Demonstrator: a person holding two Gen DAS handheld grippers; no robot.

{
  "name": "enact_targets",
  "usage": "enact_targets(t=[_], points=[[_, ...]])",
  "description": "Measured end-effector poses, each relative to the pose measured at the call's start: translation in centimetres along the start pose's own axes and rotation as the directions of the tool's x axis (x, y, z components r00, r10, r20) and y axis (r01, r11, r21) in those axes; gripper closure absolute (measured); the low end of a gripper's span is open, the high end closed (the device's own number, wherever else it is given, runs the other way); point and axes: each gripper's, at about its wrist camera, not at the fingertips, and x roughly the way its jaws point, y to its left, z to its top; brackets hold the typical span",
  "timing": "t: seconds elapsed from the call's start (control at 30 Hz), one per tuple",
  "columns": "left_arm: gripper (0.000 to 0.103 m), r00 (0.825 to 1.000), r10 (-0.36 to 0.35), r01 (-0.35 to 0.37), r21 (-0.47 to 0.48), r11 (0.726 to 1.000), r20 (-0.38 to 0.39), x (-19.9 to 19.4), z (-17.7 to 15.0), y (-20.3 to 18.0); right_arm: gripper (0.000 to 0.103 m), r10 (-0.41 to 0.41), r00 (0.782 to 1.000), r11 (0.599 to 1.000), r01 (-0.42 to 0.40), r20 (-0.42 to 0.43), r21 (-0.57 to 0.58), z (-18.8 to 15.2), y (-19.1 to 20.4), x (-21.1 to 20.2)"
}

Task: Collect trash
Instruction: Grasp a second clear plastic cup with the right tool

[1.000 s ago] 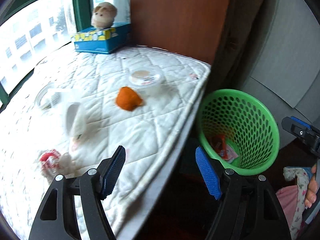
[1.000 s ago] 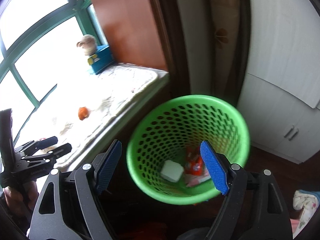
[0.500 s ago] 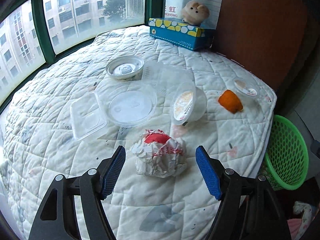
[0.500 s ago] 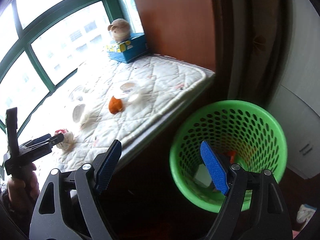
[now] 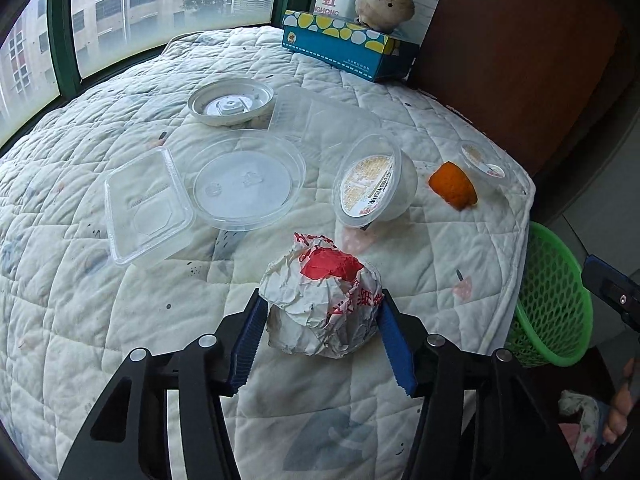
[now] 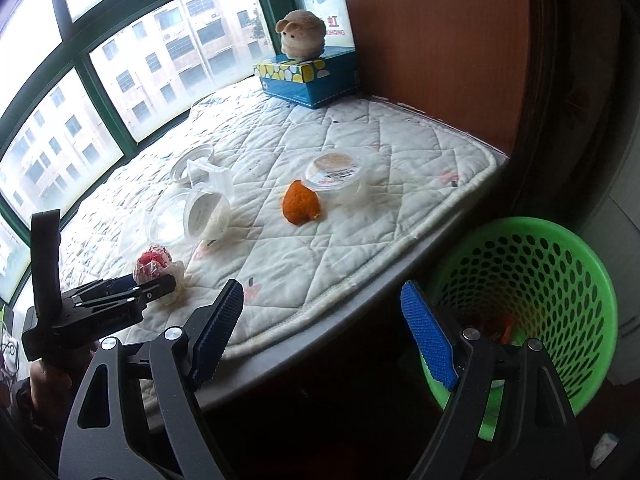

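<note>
A white quilted pad (image 5: 120, 340) carries a crumpled wrapper (image 5: 322, 300) between the left gripper (image 5: 320, 344) fingers; clear lids, tubs and orange peel (image 5: 454, 186) lie beyond.

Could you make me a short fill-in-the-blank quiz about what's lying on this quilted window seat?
1. The left gripper has its blue pads on either side of a crumpled paper ____.
2. The plush toy sits on top of the blue ____ box.
3. The plastic basket beside the seat is coloured ____.
4. The orange peel lies between two lidded ____.

Missing words: wrapper; tissue; green; cups
</note>
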Motion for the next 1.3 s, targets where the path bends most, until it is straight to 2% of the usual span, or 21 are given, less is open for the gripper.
enact_targets(t=[0.13,0.47,0.77,1.13,1.23,1.3], points=[[0.05,1.0,-0.02,0.02,-0.01,1.0,0.015,-1.3,-0.4,0.8,0.022,0.033,0.999,0.999,-0.033,-0.014,-0.014,0.7,1.5,1.3],[0.05,0.999,-0.011,0.013,-0.043,0.999,0.047,-4.1,-1.2,3.5,0.022,0.108,0.992,0.992,-0.111,-0.058,-0.058,2.5,6.1,5.5],[0.05,0.999,-0.009,0.011,-0.057,0.998,0.042,-4.3,-1.7,4.6,0.027,0.15,0.984,0.987,-0.155,-0.095,-0.05,4.3,9.0,9.2],[0.05,0.999,-0.013,0.017,-0.083,0.996,0.038,-4.2,-1.8,5.9,0.042,0.153,0.979,0.987,-0.157,-0.136,-0.02,5.0,10.1,13.4],[0.05,0.999,-0.013,0.016,-0.084,0.996,0.036,-4.2,-1.8,6.0,0.049,0.164,0.976,0.986,-0.166,-0.147,0.0,5.0,10.1,14.1],[0.05,0.999,-0.015,0.018,-0.085,0.996,0.036,-4.2,-1.9,6.0,0.058,0.163,0.975,0.986,-0.165,-0.153,0.0,5.0,10.1,14.3]])
